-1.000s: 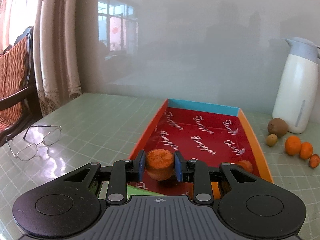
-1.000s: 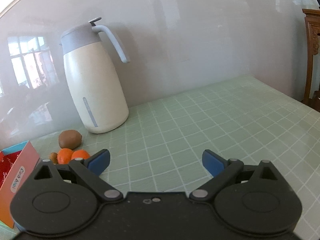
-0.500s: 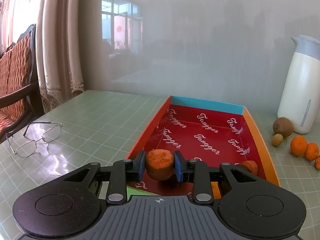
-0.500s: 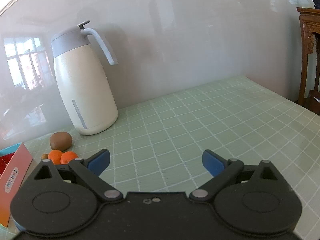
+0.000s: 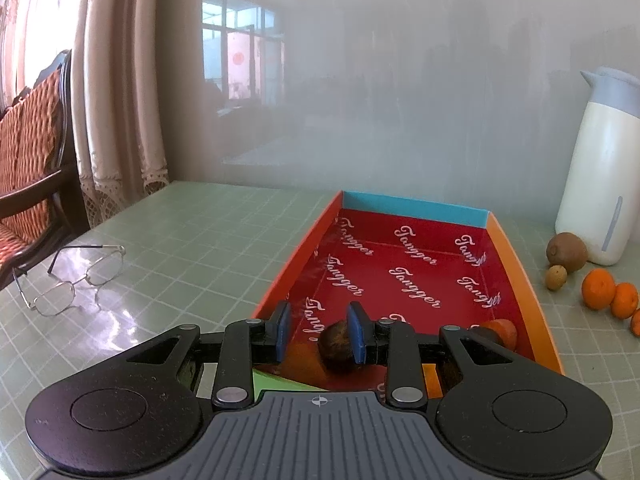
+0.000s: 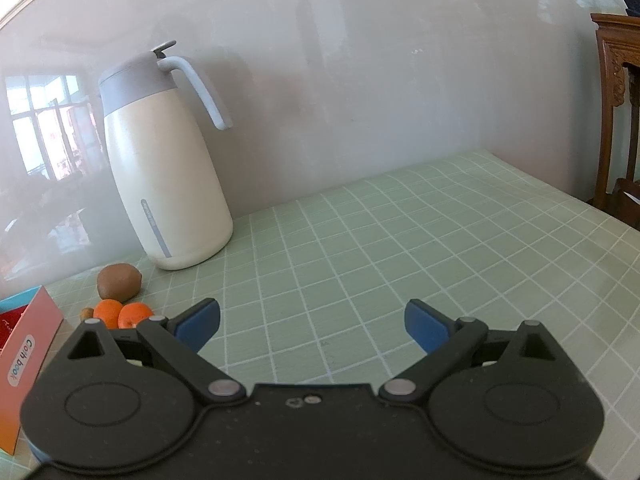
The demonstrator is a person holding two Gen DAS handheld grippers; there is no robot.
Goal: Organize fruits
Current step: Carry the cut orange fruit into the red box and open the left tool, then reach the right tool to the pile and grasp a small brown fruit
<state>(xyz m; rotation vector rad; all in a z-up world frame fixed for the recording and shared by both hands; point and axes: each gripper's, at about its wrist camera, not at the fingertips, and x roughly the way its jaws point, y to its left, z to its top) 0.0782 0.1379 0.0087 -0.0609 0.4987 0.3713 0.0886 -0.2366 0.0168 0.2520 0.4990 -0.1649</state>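
In the left wrist view my left gripper [image 5: 320,332] is open over the near end of the red tray [image 5: 516,268]. A dark orange-brown fruit [image 5: 335,346] lies in the tray just below the jaws, beside the right pad, free of them. Another orange fruit [image 5: 496,330] lies at the tray's near right. On the table right of the tray are a kiwi [image 5: 566,251], a small brown fruit [image 5: 556,277] and tangerines [image 5: 598,290]. My right gripper [image 6: 312,322] is open and empty above the table; the kiwi [image 6: 119,282] and tangerines [image 6: 122,312] lie to its left.
A white thermos jug [image 6: 164,164] stands against the wall behind the fruits; it also shows in the left wrist view [image 5: 600,164]. Spectacles [image 5: 72,280] lie on the green tiled table left of the tray. A chair [image 5: 32,168] stands at the far left.
My left gripper has opened and let go of the orange fruit, which now lies in the tray below the jaws. My right gripper stayed open and shifted its view slightly.
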